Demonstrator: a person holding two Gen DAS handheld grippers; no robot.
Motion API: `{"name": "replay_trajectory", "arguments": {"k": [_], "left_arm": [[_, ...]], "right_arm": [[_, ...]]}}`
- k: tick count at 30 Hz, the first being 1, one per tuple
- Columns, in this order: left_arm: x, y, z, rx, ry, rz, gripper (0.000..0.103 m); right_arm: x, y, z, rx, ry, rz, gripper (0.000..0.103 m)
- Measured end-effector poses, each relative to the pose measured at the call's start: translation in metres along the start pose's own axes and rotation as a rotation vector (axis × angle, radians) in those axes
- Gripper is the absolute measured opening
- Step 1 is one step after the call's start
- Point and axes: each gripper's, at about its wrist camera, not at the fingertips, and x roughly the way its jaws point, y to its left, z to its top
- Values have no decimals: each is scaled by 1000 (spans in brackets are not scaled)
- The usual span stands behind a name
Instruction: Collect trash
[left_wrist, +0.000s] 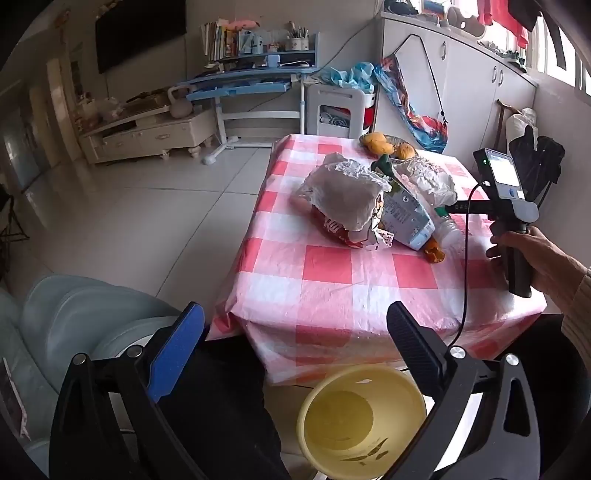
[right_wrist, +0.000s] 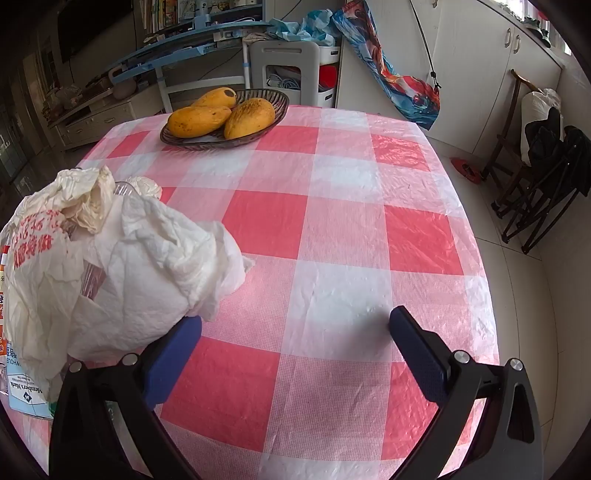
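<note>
Soft window daylight, sharp focus, fisheye-warped edges

Left wrist: off table corner, tilted down; right: close above; shared tablecloth (left_wrist: 332, 288).

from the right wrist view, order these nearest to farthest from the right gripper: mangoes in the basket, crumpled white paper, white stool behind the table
From the right gripper:
1. Crumpled white paper, just off its left finger on the table.
2. Mangoes in the basket, at the table's far edge.
3. White stool, on the floor beyond the table.
</note>
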Motion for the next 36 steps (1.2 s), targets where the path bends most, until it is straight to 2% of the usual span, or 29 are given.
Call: {"name": "replay_trajectory", "arguments": {"k": [3,8,12,16,19,22,26,30,33,36], "left_arm": [[-1,-1,-1,20,11,8,96],[-4,-1,-2,-1,23,22,96],[10,17,-21,-61,53,24,96],[30,23,-39,-90,109,-9,96],[47,13,-51,-51,141,-38,96],[59,-4,-58,21,143,-32,96],[60,-22,-64,132,129,-16,96],[50,-35,-71,219,79,-23,96],[46,-34,-70,234,65,-47,96],[47,-25,-65,195,73,-76,96]], "right_arm": [[0,0,0,1,0,1,97],[0,0,0,0,-1,1,97],[0,0,0,1,-1,1,97],[0,0,0,1,0,1,97],[0,0,0,1,-1,1,97],[0,0,0,1,-1,2,97],[0,0,0,1,0,2,97],[0,0,0,1,0,2,97],[0,0,0,1,0,2,97],[0,0,0,1,0,2,97]]}}
